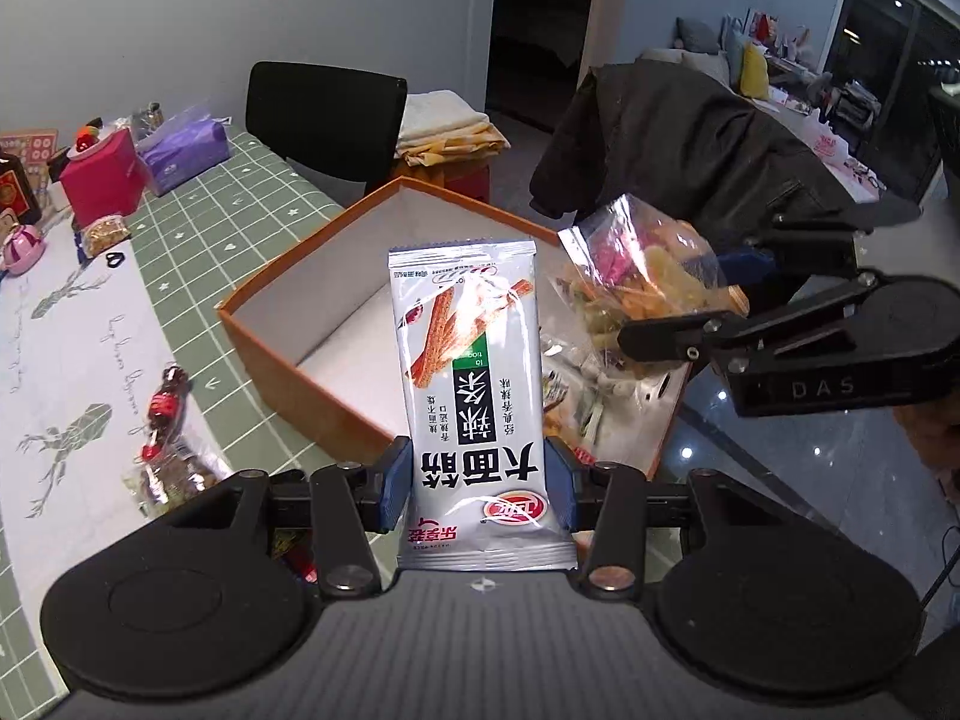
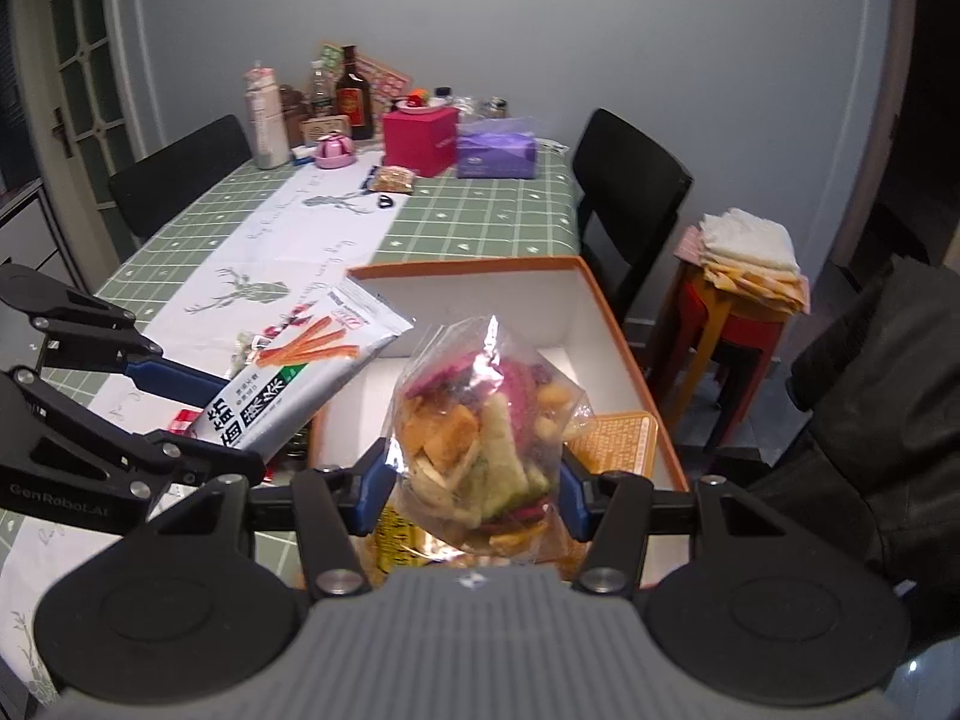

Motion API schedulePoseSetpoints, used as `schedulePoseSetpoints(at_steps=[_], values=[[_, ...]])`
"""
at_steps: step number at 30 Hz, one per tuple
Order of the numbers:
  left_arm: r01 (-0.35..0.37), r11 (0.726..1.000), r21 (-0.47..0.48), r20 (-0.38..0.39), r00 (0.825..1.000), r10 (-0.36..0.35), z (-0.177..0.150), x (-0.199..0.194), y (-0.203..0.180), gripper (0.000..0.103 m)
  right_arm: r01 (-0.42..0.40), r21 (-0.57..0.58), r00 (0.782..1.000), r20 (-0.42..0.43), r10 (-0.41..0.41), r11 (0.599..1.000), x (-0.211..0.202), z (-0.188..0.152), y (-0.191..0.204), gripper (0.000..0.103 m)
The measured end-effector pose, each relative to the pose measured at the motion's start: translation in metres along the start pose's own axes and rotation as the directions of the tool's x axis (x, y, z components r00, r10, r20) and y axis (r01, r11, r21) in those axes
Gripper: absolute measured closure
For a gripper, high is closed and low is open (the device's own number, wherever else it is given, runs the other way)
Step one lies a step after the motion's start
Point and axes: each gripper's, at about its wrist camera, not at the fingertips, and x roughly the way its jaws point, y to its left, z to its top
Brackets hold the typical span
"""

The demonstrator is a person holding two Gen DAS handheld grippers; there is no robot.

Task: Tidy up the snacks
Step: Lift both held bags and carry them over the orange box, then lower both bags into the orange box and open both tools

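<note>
- The white spicy-stick packet [image 1: 474, 396] sits between the two blue pads of the left gripper [image 1: 477, 483]. The pads press on both of its long sides near its bottom end, so the fingers are closed on it. The rest of the packet sticks out past the fingertips.
- The clear bag of colourful veggie chips [image 2: 480, 450] sits between the blue pads of the right gripper [image 2: 477, 480]. The fingers squeeze the lower part of the bag, and its crinkly top pokes up past them.
- Just beyond both sets of fingers is the orange box [image 1: 264, 348] with white insides. In the right wrist view the chips bag hangs over the near part of the box. The packet seems to be over the box's left edge, close to the chips bag but not touching it as far as I can tell.
- A few small snacks already lie in the box, below the fingers, such as an orange packet [image 2: 618, 444].
- I think the step right now is carrying both snacks to the box to put them in.
- The next move likely needs each gripper to go a bit lower over a bare spot in the box, then open its fingers to let go.
- More wrapped candies [image 1: 165, 402] lie on the green checked tablecloth [image 1: 252, 192], off to the left of the left fingers. They likely still need picking up.
</note>
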Motion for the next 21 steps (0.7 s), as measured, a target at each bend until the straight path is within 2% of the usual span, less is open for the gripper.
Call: schedulePoseSetpoints(at_steps=[4,10,21], values=[[0.016,0.999,-0.029,0.011,1.000,-0.016,0.009,0.013,-0.004,0.050,0.026,0.056,1.000,-0.007,-0.026,0.998,0.008,-0.004,-0.020,0.049],[0.001,0.999,-0.044,-0.004,1.000,-0.001,0.016,0.035,-0.008,0.050,0.016,0.144,1.000,0.021,-0.020,0.989,0.021,-0.007,-0.036,0.049],[-0.047,0.996,-0.070,-0.047,0.998,0.044,0.021,0.071,-0.005,0.051,0.049,0.181,0.999,-0.025,-0.045,0.982,0.068,-0.010,-0.036,0.050]])
